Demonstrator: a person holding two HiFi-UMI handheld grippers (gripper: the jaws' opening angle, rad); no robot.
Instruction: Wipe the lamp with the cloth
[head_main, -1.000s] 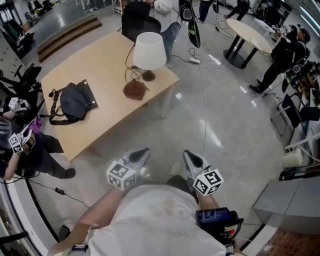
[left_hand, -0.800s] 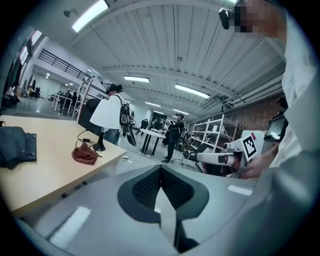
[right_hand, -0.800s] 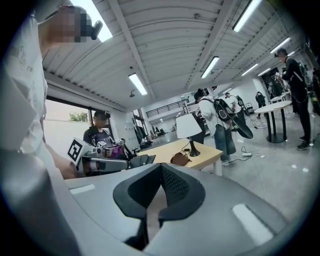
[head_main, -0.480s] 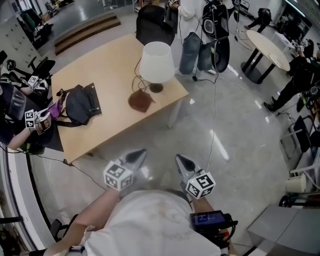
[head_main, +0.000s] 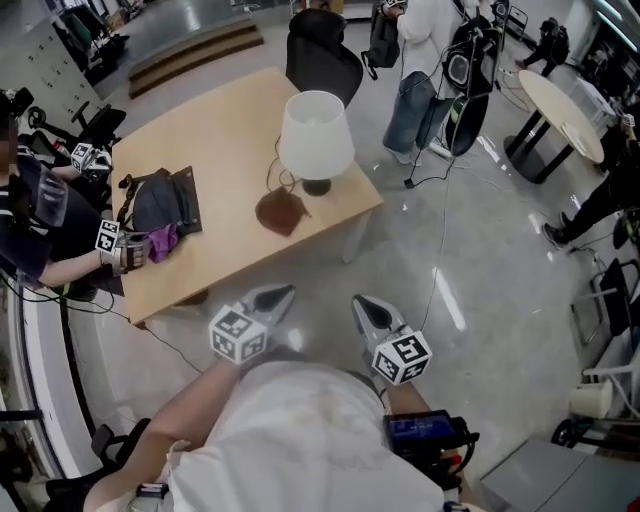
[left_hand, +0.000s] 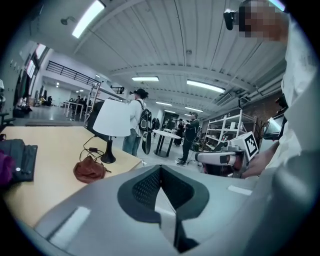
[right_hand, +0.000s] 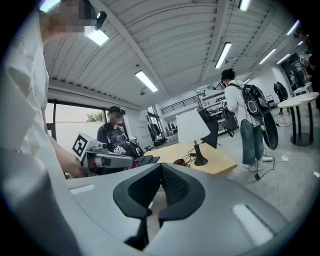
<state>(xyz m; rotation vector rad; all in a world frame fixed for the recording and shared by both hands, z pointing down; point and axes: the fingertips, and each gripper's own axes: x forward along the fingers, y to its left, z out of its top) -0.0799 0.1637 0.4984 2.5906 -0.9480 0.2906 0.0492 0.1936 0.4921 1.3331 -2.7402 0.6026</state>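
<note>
I can read no words, numbers or brand names anywhere in the room. The cubes on the left hand-held gripper (head_main: 281, 293) and the right hand-held gripper (head_main: 362, 304) carry only black-and-white square patterns, no letters. The small blue screen (head_main: 420, 430) at the person's waist is too blurred to read.

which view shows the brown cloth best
The head view: it looks down on the whole brown cloth, bunched on the table beside the lamp base. The left gripper view shows it side-on as a low heap; the right gripper view shows only a small distant speck.
</note>
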